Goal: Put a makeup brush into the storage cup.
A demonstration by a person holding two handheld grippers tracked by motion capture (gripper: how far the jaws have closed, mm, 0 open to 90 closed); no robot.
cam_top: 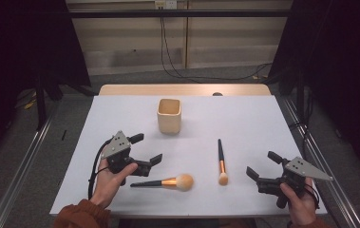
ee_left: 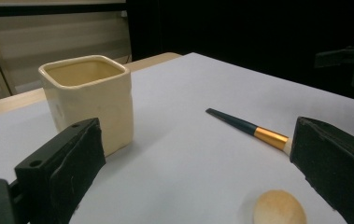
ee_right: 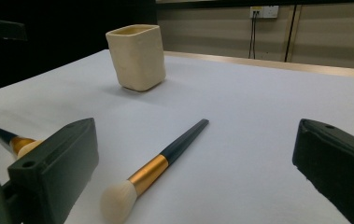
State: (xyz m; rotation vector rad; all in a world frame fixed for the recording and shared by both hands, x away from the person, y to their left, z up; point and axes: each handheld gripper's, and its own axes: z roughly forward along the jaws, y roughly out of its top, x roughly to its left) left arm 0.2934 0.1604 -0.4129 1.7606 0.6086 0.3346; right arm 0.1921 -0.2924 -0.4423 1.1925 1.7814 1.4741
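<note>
both grippers held low over the white tabletop (cam_top: 120, 190), jaws wide, nothing gripped. left gripper (cam_top: 144, 149) just behind the fat brush (cam_top: 164, 182), which lies flat with its head toward the middle. thin brush (cam_top: 221, 161) lies flat left of the right gripper (cam_top: 263, 165), head toward the person. cream cup (cam_top: 169, 115) upright farther back.

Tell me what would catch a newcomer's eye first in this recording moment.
Probably the cream square cup standing upright at the middle of the white table. Nearer the person, two gold-banded makeup brushes lie flat: the big brush beside the open left gripper, the slim brush left of the open right gripper.
</note>
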